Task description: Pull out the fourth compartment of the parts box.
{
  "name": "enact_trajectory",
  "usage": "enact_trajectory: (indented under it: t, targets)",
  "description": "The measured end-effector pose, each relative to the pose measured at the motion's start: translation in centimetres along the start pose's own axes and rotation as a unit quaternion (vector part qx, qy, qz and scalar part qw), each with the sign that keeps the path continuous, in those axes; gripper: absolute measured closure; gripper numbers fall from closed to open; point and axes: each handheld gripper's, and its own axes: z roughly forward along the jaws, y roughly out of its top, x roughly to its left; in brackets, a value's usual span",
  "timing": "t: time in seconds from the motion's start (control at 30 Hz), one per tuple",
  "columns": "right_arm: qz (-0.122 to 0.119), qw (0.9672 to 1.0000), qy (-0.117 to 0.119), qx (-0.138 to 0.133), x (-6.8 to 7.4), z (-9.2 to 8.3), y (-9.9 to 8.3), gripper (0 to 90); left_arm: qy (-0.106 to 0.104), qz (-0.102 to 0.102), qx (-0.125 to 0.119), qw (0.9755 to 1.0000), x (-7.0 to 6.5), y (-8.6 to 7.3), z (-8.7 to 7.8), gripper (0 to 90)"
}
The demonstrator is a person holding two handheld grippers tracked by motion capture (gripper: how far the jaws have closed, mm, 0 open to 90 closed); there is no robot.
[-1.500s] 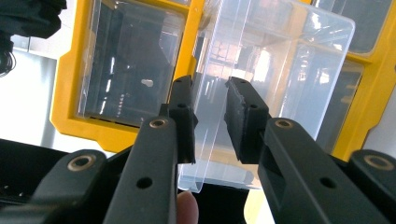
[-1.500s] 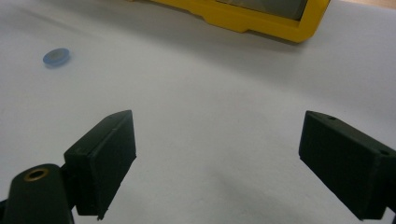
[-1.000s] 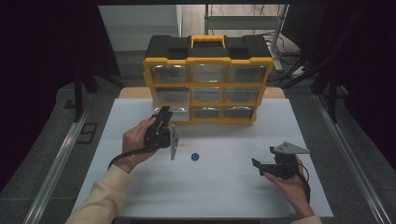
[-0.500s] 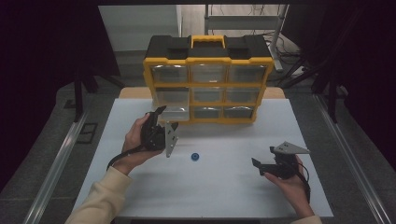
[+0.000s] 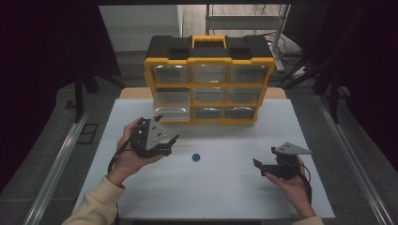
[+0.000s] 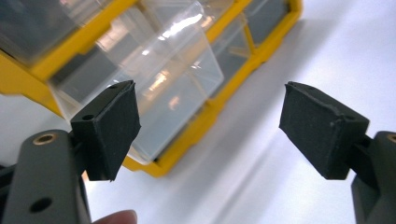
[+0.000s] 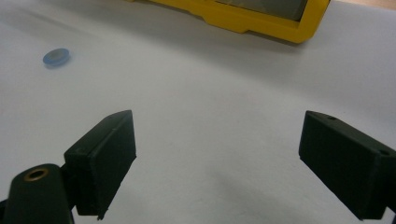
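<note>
A yellow and black organizer [image 5: 209, 79] with clear drawers stands at the back of the white table [image 5: 220, 192]. Its bottom left drawer [image 5: 172, 112] [image 6: 173, 84] is pulled out a little. My left gripper [image 5: 166, 129] [image 6: 210, 105] hovers just in front of that drawer; its jaws have just been opening and stand open with nothing between them. A small blue disc [image 5: 196, 157] [image 7: 56, 57] lies on the table between the hands. My right gripper [image 5: 264, 157] [image 7: 217, 154] rests low at the right, open and empty, pointing towards the disc.
The organizer's yellow bottom edge [image 7: 261, 18] runs across the top of the right gripper view. Metal rails [image 5: 56, 164] flank the table on both sides. A shelf frame with cables [image 5: 277, 28] stands behind the organizer.
The left gripper has opened, let go at the bottom left drawer and drawn back towards the left and up. The right gripper and the blue disc have stayed put.
</note>
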Motion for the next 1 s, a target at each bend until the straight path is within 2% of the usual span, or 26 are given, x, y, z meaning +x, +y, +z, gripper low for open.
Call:
enact_trajectory:
  t: [0.27,0.3,0.5,0.57,0.67,0.77,0.9,1.0]
  targets:
    - [0.002,1.0000,0.002,0.000,-0.1,0.1,0.0,11.5,-0.041,-0.030,0.003,0.9987,0.2,-0.9,-0.2,20.6]
    - [0.002,1.0000,0.003,-0.002,-0.1,0.1,0.1,11.4,-0.052,-0.042,0.003,0.9978,0.2,-1.1,-0.2,20.7]
    - [0.007,0.9999,0.007,-0.007,-0.2,0.0,0.1,11.4,-0.071,-0.065,0.011,0.9953,0.2,-1.9,-0.5,20.9]
    - [0.013,0.9998,0.007,-0.013,-0.3,0.0,0.2,11.5,-0.079,-0.076,0.013,0.9939,0.3,-2.3,-0.6,20.9]
    - [0.018,0.9996,0.010,-0.020,-0.3,-0.1,0.3,11.5,-0.098,-0.095,0.018,0.9905,0.5,-3.0,-0.5,20.8]
    - [0.017,0.9996,0.011,-0.020,-0.3,-0.1,0.3,11.5,-0.107,-0.106,0.026,0.9883,0.6,-3.6,-0.3,21.2]
    - [0.017,0.9996,0.010,-0.022,-0.3,0.0,0.4,11.6,-0.133,-0.131,0.034,0.9818,0.6,-4.3,0.4,20.8]
    - [0.018,0.9995,0.011,-0.023,-0.3,0.0,0.4,11.7,-0.139,-0.138,0.040,0.9798,0.6,-4.7,0.6,20.7]
